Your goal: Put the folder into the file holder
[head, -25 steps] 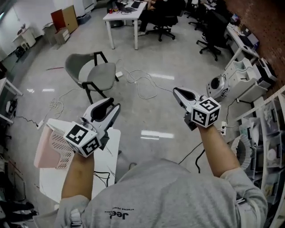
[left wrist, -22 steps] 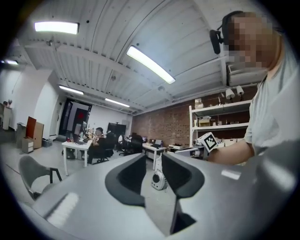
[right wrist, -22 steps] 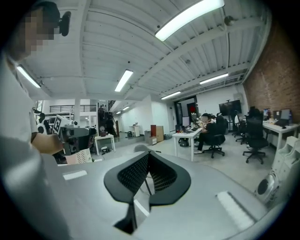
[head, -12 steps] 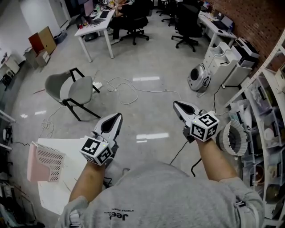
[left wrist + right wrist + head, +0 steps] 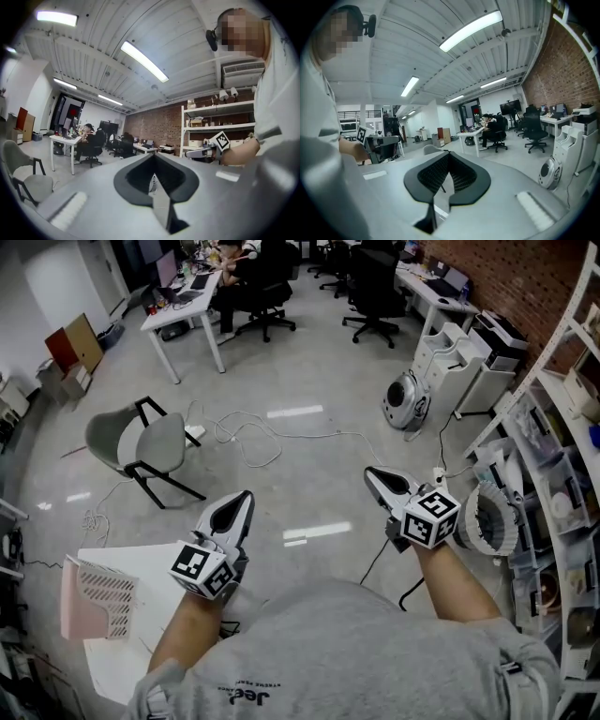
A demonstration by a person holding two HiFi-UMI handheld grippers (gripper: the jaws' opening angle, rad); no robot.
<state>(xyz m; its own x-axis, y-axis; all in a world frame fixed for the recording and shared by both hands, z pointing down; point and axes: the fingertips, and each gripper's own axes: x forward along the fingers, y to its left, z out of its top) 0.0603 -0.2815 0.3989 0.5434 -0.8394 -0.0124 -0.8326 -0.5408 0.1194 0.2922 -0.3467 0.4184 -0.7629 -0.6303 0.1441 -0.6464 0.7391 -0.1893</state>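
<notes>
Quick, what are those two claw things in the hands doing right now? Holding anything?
Left gripper: closed, nothing between its jaws.
Right gripper: closed, nothing between its jaws.

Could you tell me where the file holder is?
Head view, lower left: file holder sits on the white table, left of the left hand-held gripper.

The grey shirt bears an upside-down logo reading roughly "Jee"; its smaller line is illegible.
</notes>
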